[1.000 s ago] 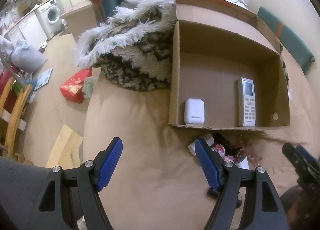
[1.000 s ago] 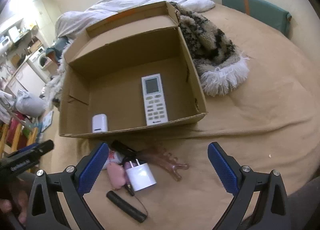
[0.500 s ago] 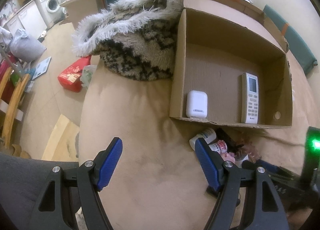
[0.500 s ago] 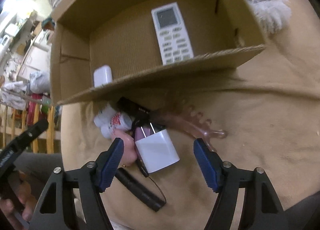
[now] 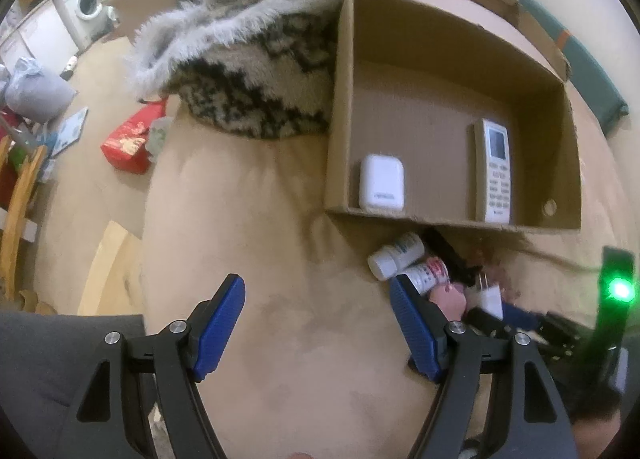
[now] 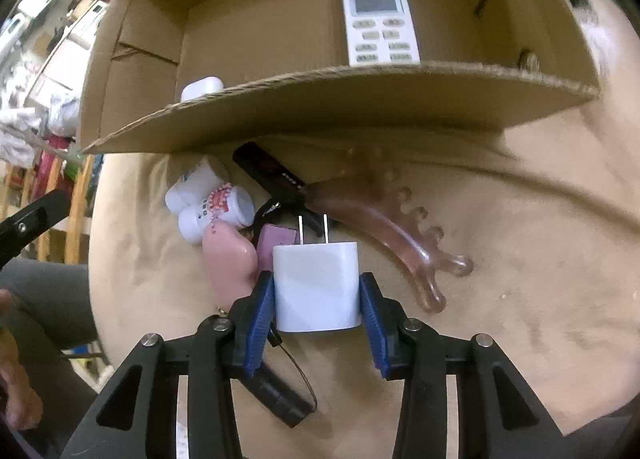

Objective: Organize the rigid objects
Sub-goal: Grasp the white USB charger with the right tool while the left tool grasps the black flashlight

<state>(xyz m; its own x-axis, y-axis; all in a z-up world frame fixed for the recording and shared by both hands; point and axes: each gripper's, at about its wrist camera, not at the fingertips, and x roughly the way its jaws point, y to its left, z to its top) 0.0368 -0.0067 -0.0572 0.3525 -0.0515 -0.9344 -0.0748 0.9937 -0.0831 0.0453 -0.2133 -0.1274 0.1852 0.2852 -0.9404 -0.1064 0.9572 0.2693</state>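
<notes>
Clamping the white charger plug (image 6: 316,286) between the blue pads (image 6: 259,311) of my right claw (image 6: 316,299), I am holding it at the near edge of the clutter on the tan bed cover (image 6: 520,259), its two metal prongs pointing away from me toward the cardboard box (image 6: 340,99). The pads are pressing on both of its flat sides. Just beside it on the left a pink soft item (image 6: 228,259) is lying, and past that two small white bottles (image 6: 208,199) are resting side by side close to the box's front wall. A translucent pink comb-like massager (image 6: 400,235) is lying to the right of the plug, and a black stick (image 6: 276,395) with a thin cord is showing under my claw. Inside the box, a white remote control (image 6: 378,19) is lying flat on the floor, and a white earbud case (image 5: 381,187) is sitting near the front left corner.

My left claw (image 5: 316,327) is hanging wide and empty above the bare bed cover, its right pad near the bottles (image 5: 400,255). A furry black-and-white blanket (image 5: 256,71) is bunching against the left side of the box.
</notes>
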